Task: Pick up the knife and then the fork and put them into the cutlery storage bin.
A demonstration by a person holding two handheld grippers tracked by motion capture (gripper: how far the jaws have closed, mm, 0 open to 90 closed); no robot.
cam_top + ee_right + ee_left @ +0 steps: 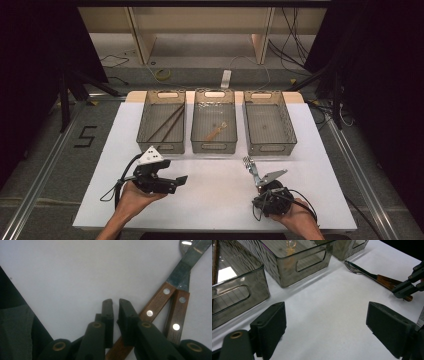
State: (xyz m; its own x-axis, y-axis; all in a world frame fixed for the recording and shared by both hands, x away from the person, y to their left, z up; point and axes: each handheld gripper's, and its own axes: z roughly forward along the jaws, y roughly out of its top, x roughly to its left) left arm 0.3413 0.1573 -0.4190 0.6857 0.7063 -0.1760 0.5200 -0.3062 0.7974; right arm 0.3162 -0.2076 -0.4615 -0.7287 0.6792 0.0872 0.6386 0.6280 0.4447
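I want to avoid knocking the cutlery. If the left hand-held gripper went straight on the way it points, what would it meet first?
Probably bare white table first. Farther along that line lie the fork with its wooden handle and the right hand-held gripper, though depth is unclear.

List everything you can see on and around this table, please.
Table: one, white, centre.
Bins: three, clear grey, side by side across the far half of the table.
Sticks: two, brown, in the left bin.
Wooden utensil: one, pale, in the middle bin.
Cutlery: two pieces, steel with brown riveted handles, crossed on the table in front of the right bin.
Floor marking: one, black "5", left of the table.
Left gripper: one, black, open above the table.
Right gripper: one, black, shut over the cutlery handles.
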